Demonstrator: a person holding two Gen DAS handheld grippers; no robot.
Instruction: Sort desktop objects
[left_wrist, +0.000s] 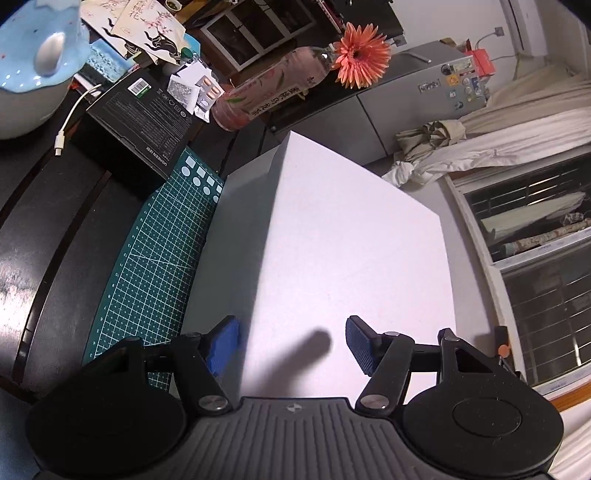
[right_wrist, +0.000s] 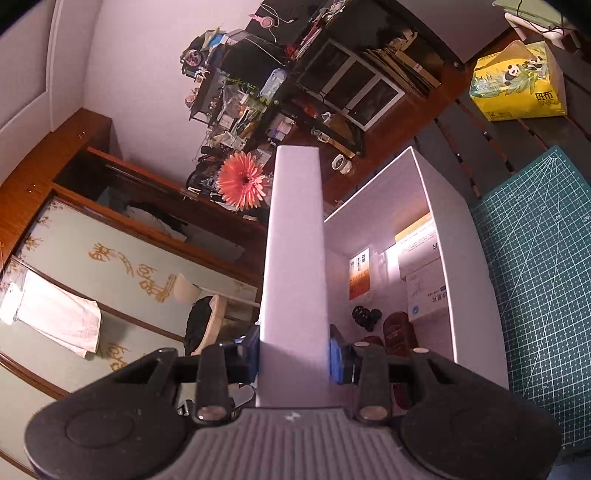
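Now right tool (right_wrist: 293, 358) clamped on white lid (right_wrist: 293, 240), both blue pads pressed on its two faces, bottom centre of right wrist view. Lid seen edge-on there, long axis running straight up the frame away from tool, standing upright just left of open white box (right_wrist: 469, 258). Box mouth lies to right of lid; inside, medicine cartons (right_wrist: 424, 295) and some small dark things, too dim to name.

In left wrist view, left tool (left_wrist: 291, 343) at near end of what looks like same lid, broad face filling centre of frame. One pad beside shaded rim at left, other over lit face. Jaws partly apart; cannot tell if pressing or only astride the corner. Green cutting mat (left_wrist: 155, 258) at left, on dark bench (left_wrist: 55, 221).

Next move prob. to swing lid rightwards in right wrist view and lay it flat over box mouth. Turns on lid being vertical w/ box open beside it. Right tool has the sure hold, so likely leads; left prob. only steadies.
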